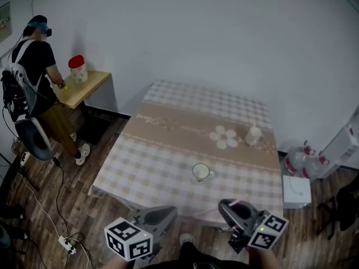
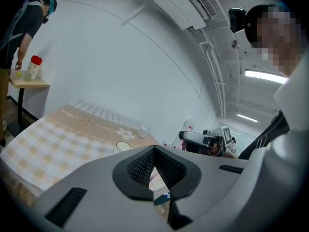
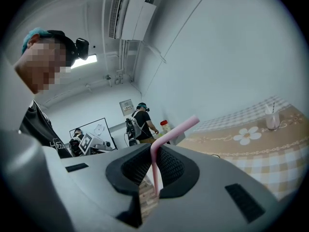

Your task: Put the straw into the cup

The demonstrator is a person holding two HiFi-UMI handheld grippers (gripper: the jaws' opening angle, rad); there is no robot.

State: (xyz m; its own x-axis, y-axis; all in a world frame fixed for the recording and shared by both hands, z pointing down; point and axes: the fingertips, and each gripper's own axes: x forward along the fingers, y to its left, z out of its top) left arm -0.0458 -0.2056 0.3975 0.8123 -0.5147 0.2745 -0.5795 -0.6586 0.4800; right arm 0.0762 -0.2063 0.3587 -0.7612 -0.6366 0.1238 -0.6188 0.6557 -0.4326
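A white cup (image 1: 201, 171) stands on the checked tablecloth near the table's front edge, and it shows as a pale oval (image 2: 123, 146) in the left gripper view. My right gripper (image 3: 155, 151) is shut on a pink bendy straw (image 3: 155, 170), whose bent top (image 3: 179, 128) sticks up past the jaws. In the head view this gripper (image 1: 227, 206) hangs just off the table's front edge, to the right of the cup. My left gripper (image 1: 164, 212) is beside it to the left, also short of the table. Its jaws (image 2: 154, 151) meet with nothing between them.
The table (image 1: 168, 144) wears a beige checked cloth with a flower print. A small white holder with straws (image 1: 253, 134) stands at its far right. A person (image 1: 39, 66) works at a side shelf with a red-lidded jar (image 1: 77, 69). A white box (image 1: 296, 190) lies on the floor at right.
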